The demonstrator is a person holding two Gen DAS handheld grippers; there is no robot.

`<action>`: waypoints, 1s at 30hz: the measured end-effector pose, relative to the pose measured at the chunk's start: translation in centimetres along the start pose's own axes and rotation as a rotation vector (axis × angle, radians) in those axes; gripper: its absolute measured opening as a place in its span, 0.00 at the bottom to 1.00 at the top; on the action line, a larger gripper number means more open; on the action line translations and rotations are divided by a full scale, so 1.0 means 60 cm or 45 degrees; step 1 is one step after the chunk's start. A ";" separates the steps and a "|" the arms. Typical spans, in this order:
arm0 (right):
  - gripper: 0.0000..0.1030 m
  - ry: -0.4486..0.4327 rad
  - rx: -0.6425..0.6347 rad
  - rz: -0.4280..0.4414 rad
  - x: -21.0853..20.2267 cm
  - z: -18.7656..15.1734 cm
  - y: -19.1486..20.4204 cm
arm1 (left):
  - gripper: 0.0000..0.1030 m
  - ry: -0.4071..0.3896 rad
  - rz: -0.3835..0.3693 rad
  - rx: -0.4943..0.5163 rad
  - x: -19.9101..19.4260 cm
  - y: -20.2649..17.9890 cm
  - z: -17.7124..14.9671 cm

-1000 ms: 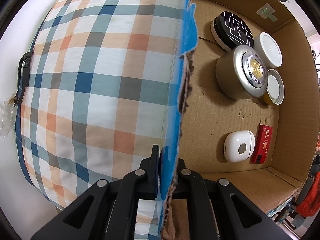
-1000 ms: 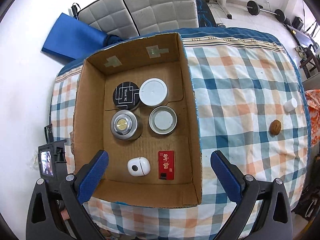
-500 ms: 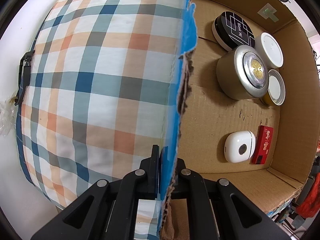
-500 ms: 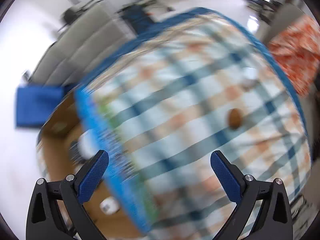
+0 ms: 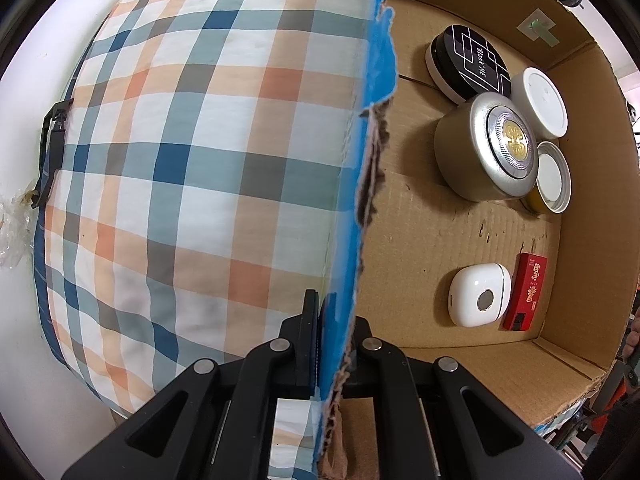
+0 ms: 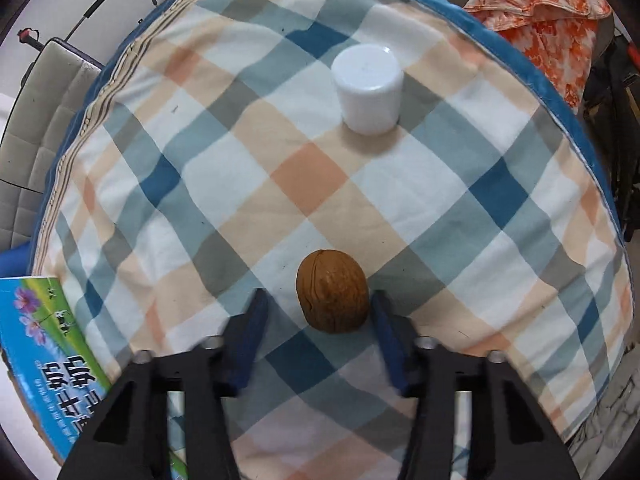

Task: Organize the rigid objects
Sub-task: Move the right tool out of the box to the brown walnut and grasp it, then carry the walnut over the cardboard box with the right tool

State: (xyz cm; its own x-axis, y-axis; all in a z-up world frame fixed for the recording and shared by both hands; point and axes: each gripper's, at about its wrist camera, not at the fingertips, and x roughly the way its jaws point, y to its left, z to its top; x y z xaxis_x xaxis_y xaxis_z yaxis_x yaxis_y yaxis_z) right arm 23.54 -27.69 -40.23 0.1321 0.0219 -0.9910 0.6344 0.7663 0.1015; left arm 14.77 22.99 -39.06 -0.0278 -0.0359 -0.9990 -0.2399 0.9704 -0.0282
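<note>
My left gripper [image 5: 334, 308] is shut on the torn, blue-taped side wall [image 5: 372, 184] of the cardboard box. Inside the box sit a black round tin [image 5: 472, 64], a white-lidded jar [image 5: 540, 100], a silver tin [image 5: 488, 148], a yellow jar [image 5: 554, 182], a white case [image 5: 478, 300] and a small red box [image 5: 526, 292]. My right gripper [image 6: 319, 298] points down over the checked cloth and its jaws are closing around a brown walnut [image 6: 332, 296]. The walnut lies between the blue pads, with a gap still on its left. A white cylinder [image 6: 368, 88] stands beyond it.
The checked cloth [image 6: 240, 184] covers a raised pad with a blue border. The box's printed blue outer wall [image 6: 40, 340] is at the lower left of the right wrist view. An orange patterned cloth [image 6: 540, 12] lies at the upper right, and grey seat cushions [image 6: 36, 120] at the left.
My right gripper swung from above the box across the cloth, dropped to the walnut, and its jaws narrowed from wide to close around it. The left gripper has not moved.
</note>
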 end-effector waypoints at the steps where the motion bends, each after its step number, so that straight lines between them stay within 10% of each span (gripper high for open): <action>1: 0.36 -0.004 -0.008 -0.015 0.005 -0.002 0.000 | 0.04 0.000 0.001 0.000 0.000 0.000 0.000; 13: 0.35 -0.102 -0.284 0.065 -0.077 -0.072 0.095 | 0.04 0.000 0.008 0.003 -0.004 0.001 0.001; 30: 0.35 -0.174 -0.887 0.319 -0.286 -0.234 0.410 | 0.04 -0.004 -0.001 -0.010 -0.008 0.002 0.000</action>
State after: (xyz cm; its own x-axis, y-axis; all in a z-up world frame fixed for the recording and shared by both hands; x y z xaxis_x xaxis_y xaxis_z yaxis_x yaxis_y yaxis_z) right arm 26.20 -0.19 -21.96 0.3313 0.2040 -0.9212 -0.0494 0.9788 0.1990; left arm 14.76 23.13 -38.61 -0.0247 -0.0358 -0.9991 -0.2472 0.9686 -0.0286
